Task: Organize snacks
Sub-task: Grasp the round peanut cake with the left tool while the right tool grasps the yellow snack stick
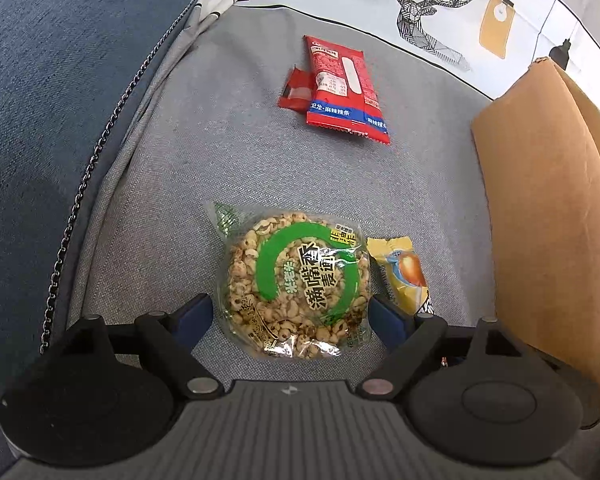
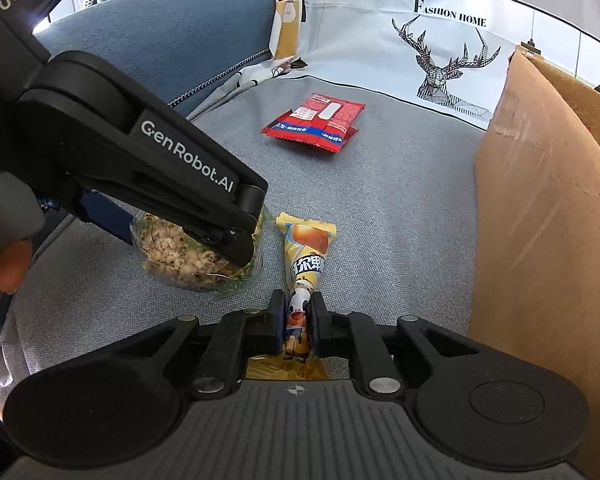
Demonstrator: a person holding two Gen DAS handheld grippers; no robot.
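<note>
On the grey fabric sofa seat (image 1: 148, 184), the left gripper (image 1: 290, 316) straddles the round clear-wrapped puffed-grain cake (image 1: 296, 284) — fingers apart, either side. Just beside it, the right gripper (image 2: 296, 320) is clamped on the yellow candy packet (image 2: 306, 256).

Seat: grey sofa cushion (image 1: 220, 160)
Armrest: blue fabric (image 1: 60, 60), left of the seat
Pillow: white, deer print (image 2: 440, 60), against the back

Bright, even daylight, soft shadows, glare on the cereal cake wrapper (image 1: 296, 280), sharp centre focus, strong fisheye bending at edges.
</note>
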